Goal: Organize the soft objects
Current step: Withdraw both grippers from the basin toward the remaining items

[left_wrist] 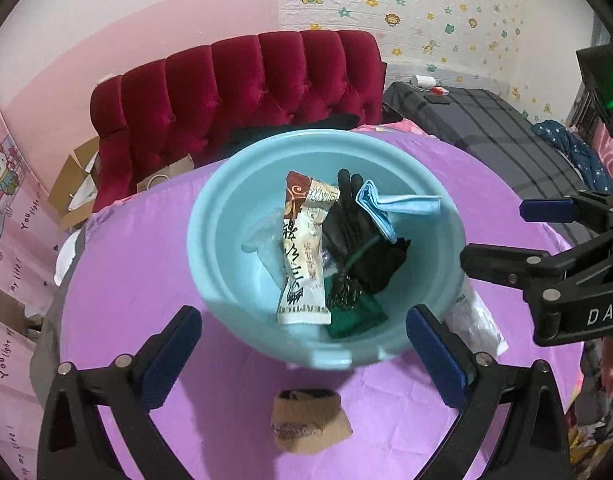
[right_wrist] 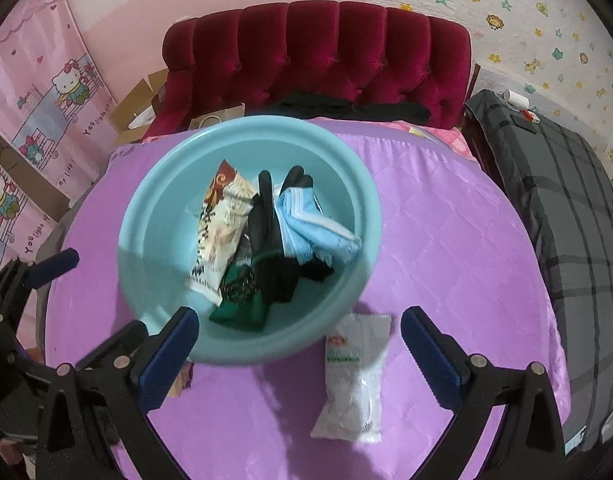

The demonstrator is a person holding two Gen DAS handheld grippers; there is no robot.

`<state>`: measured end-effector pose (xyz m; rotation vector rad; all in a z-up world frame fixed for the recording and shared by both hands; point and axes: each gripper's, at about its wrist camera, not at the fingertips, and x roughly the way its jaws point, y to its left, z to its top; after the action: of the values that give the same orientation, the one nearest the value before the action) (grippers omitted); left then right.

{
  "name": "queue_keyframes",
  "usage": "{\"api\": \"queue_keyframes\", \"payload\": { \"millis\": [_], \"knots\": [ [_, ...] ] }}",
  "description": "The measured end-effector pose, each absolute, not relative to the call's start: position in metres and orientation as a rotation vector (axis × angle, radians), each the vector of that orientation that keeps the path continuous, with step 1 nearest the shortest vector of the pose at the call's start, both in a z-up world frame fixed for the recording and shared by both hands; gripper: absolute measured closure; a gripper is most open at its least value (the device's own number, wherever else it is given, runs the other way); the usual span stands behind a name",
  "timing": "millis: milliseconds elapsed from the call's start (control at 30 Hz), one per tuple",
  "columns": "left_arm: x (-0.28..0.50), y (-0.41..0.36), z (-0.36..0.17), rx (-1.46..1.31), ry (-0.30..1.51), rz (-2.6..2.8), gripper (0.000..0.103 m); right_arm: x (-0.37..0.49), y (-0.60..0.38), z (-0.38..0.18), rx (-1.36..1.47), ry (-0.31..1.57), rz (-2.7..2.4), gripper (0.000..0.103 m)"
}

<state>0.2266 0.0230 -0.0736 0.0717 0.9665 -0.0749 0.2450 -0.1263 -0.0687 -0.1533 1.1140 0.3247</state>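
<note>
Left gripper w/ jaws wide, empty, lower centre of left view. Basin mid-frame holds snack packet, black glove, blue mask. Brown pouch and white packet lie outside. Right gripper wide, empty. Risk: slick packets may slip from pads.

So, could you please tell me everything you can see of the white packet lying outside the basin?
The white packet is a soft, crinkly plastic pouch with serrated ends, a small red logo and green print near its top. It lies flat on the purple cloth, its top end beside the blue basin. Whether they touch is unclear. It sits between the right gripper's open fingers, ungripped.
</note>
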Motion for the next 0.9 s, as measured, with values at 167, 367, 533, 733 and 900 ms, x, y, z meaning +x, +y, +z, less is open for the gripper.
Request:
{"api": "queue_keyframes", "payload": {
  "millis": [167, 367, 533, 733, 900],
  "knots": [
    [0.208, 0.024, -0.069, 0.066, 0.946, -0.072, 0.000, 0.229, -0.140, -0.065, -0.146, 1.103, 0.314, 0.000],
    [0.187, 0.030, -0.076, 0.050, 0.944, -0.061, 0.000, 0.211, -0.157, -0.070, -0.141, 1.102, 0.289, 0.000],
    [0.169, 0.034, -0.088, 0.039, 0.947, -0.054, 0.000, 0.197, -0.170, -0.081, -0.147, 1.098, 0.272, 0.000],
    [0.153, 0.038, -0.103, 0.038, 0.944, -0.039, 0.000, 0.189, -0.190, -0.104, -0.106, 1.128, 0.256, 0.000],
    [0.141, 0.039, -0.121, 0.035, 0.944, -0.027, 0.000, 0.186, -0.199, -0.121, -0.100, 1.138, 0.236, 0.000]
  ]
}}
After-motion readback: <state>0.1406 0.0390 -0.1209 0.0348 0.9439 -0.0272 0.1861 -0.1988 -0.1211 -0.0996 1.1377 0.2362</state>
